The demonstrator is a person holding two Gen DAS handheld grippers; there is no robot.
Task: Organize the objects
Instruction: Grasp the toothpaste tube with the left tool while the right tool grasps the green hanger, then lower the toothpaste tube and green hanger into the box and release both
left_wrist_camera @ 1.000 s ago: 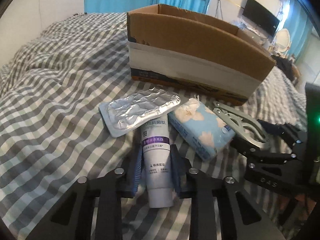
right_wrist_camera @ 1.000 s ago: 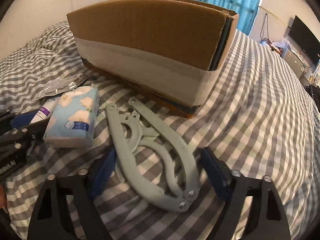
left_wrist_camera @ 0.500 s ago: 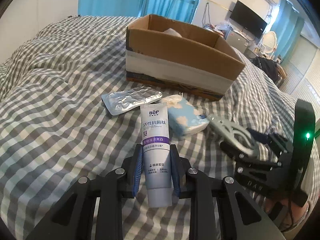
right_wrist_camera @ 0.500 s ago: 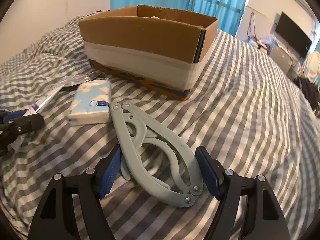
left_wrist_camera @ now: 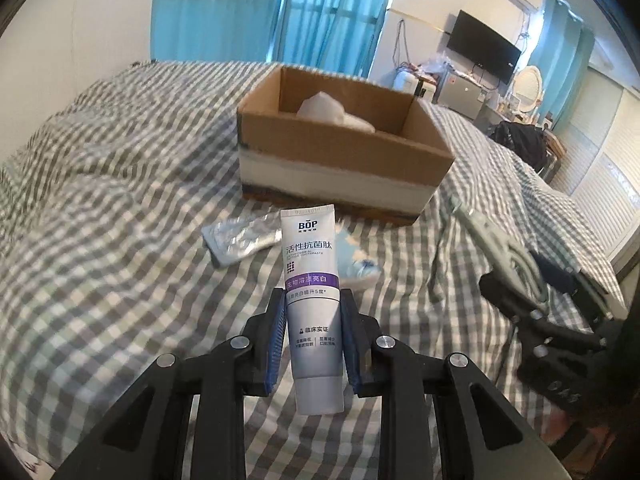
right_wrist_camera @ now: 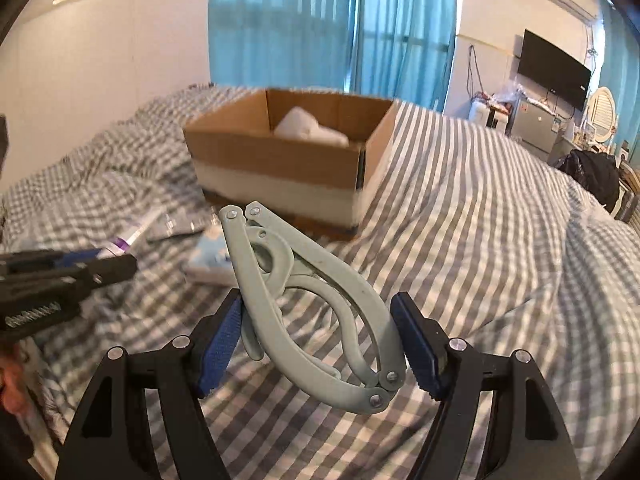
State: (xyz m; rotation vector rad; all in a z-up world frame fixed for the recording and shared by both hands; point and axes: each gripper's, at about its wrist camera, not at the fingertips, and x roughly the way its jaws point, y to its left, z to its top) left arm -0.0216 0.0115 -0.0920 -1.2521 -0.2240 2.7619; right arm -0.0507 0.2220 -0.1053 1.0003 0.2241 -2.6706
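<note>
Both grippers have lifted since a second ago. The left gripper (left_wrist_camera: 313, 334) is clamped on the toothpaste tube (left_wrist_camera: 312, 300), which was lying on the bedspread (left_wrist_camera: 120, 240) and now hangs in the air at lower centre of the left view, cap end down. The right gripper (right_wrist_camera: 316, 338) grips the pale green folding hanger (right_wrist_camera: 308, 312) across its width; it too was flat on the cloth and is now raised, tilted toward the upper left.

The cardboard box (left_wrist_camera: 344, 160) sits mid-frame in both views. Its open top now shows, with something white (left_wrist_camera: 334, 114) inside.

Still on the cloth below the box: the foil blister pack (left_wrist_camera: 240, 240) and the blue tissue pack (left_wrist_camera: 358, 264), partly hidden behind the tube.

Judgement: both picks are done; next is carrying the items over the box rim. Two items remain.
</note>
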